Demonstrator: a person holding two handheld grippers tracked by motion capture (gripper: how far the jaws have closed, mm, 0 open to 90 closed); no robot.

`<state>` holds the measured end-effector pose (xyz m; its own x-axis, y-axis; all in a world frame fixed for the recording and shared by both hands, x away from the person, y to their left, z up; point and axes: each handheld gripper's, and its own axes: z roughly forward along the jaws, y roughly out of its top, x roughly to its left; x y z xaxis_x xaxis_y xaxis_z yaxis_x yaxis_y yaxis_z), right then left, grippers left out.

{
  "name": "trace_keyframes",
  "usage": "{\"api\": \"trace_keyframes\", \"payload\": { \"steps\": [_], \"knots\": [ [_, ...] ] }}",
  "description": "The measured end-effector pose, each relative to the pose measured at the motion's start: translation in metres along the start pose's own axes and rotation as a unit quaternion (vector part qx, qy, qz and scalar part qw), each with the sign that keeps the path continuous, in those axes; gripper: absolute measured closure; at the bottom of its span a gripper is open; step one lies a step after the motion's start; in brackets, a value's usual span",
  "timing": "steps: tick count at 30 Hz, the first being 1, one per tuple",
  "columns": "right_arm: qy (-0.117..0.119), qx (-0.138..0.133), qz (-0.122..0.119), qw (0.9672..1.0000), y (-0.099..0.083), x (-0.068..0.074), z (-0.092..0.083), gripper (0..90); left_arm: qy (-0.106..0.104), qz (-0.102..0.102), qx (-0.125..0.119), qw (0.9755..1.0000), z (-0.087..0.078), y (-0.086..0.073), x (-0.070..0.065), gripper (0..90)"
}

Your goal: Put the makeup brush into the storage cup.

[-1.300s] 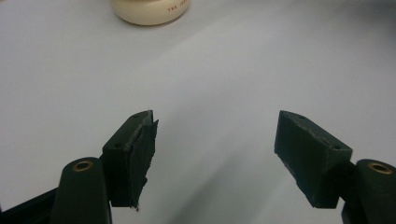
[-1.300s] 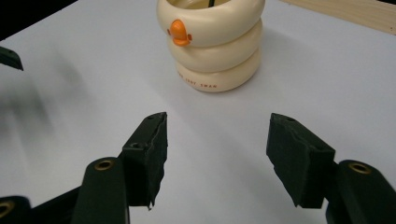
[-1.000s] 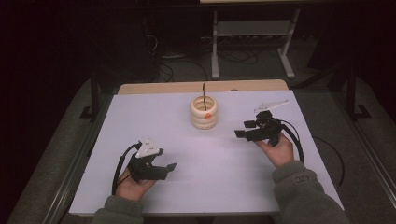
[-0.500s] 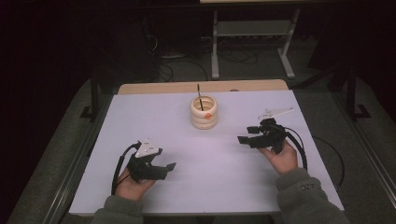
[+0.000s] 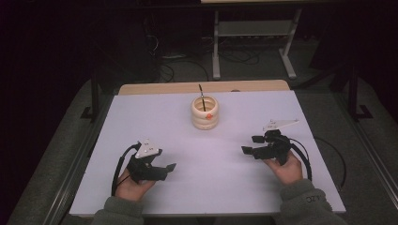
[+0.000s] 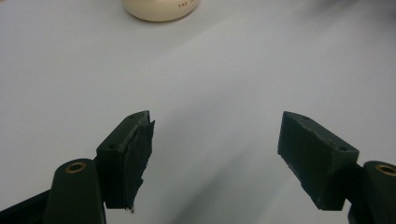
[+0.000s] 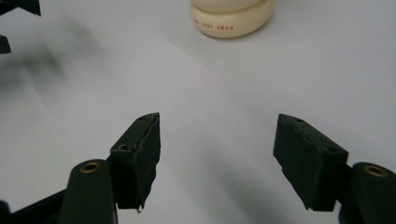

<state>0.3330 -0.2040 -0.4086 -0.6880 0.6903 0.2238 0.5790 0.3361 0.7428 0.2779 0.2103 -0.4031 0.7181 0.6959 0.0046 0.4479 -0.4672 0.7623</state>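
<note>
A cream ribbed pot (image 5: 204, 112) stands at the back middle of the white table top (image 5: 155, 126), with a thin black stick upright in it and an orange spot on its side. My left gripper (image 5: 165, 169) rests low at the front left, open, jaws pointing right. My right gripper (image 5: 251, 144) sits at the front right, open, jaws pointing left; they have just been opening, with nothing between them. The left gripper view has its jaws (image 6: 215, 149) wide over bare table, the pot (image 6: 159, 9) ahead. In the right gripper view the jaws (image 7: 217, 149) stand wide and the pot (image 7: 232, 21) is ahead.
A strip of wooden table edge (image 5: 155, 87) runs along the back. Behind it, on the dark floor, stand a grey metal frame (image 5: 253, 33) and loose cables (image 5: 173, 70). The left gripper's jaw tips (image 7: 16, 7) show at the top left of the right gripper view.
The right hand has drawn back from beside the pot toward the table's front and sunk lower, its jaws a little wider. The left hand has stayed in place.
</note>
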Motion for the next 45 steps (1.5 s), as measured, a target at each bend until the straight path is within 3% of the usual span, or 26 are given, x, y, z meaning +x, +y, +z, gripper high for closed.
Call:
{"api": "trace_keyframes", "payload": {
  "steps": [12, 13, 15, 18, 19, 21, 24, 27, 36, 45],
  "knots": [
    [-0.003, -0.002, 0.004, 1.0, -0.01, 0.006, -0.004, 27.1, 0.004, 0.005, 0.007, 1.0, -0.001, -0.002, 0.003, 25.6],
    [-0.003, -0.004, 0.002, 1.0, -0.012, 0.008, -0.005, 27.2, 0.005, 0.012, 0.007, 0.9999, -0.002, -0.002, 0.004, 25.4],
    [-0.004, -0.006, -0.001, 1.0, -0.014, 0.01, -0.006, 27.1, 0.004, 0.003, 0.005, 1.0, -0.002, -0.003, 0.003, 25.2],
    [-0.011, -0.002, -0.008, 0.9999, -0.018, 0.014, -0.007, 27.2, 0.006, 0.015, 0.004, 0.9999, -0.004, -0.003, 0.006, 25.0],
    [-0.014, -0.002, -0.014, 0.9998, -0.019, 0.014, -0.008, 27.1, 0.006, 0.007, 0.001, 1.0, -0.004, -0.003, 0.005, 24.8],
    [-0.017, -0.001, -0.019, 0.9997, -0.021, 0.015, -0.009, 26.9, 0.008, 0.011, -0.002, 0.9999, -0.004, -0.004, 0.006, 24.4],
    [-0.02, -0.001, -0.02, 0.9996, -0.024, 0.018, -0.012, 26.6, 0.006, 0.021, -0.004, 0.9998, -0.006, -0.005, 0.01, 23.8],
    [-0.021, 0.003, -0.023, 0.9995, -0.027, 0.02, -0.013, 26.1, 0.001, 0.013, -0.007, 0.9999, -0.006, -0.007, 0.011, 22.8],
    [-0.029, 0.005, -0.03, 0.9991, -0.035, 0.026, -0.017, 24.5, -0.015, 0.016, -0.02, 0.9996, -0.016, -0.015, 0.018, 22.0],
    [-0.032, -0.005, -0.041, 0.9986, -0.04, 0.029, -0.022, 23.6, -0.014, 0.015, -0.021, 0.9996, -0.019, -0.018, 0.018, 21.7]
  ]
}}
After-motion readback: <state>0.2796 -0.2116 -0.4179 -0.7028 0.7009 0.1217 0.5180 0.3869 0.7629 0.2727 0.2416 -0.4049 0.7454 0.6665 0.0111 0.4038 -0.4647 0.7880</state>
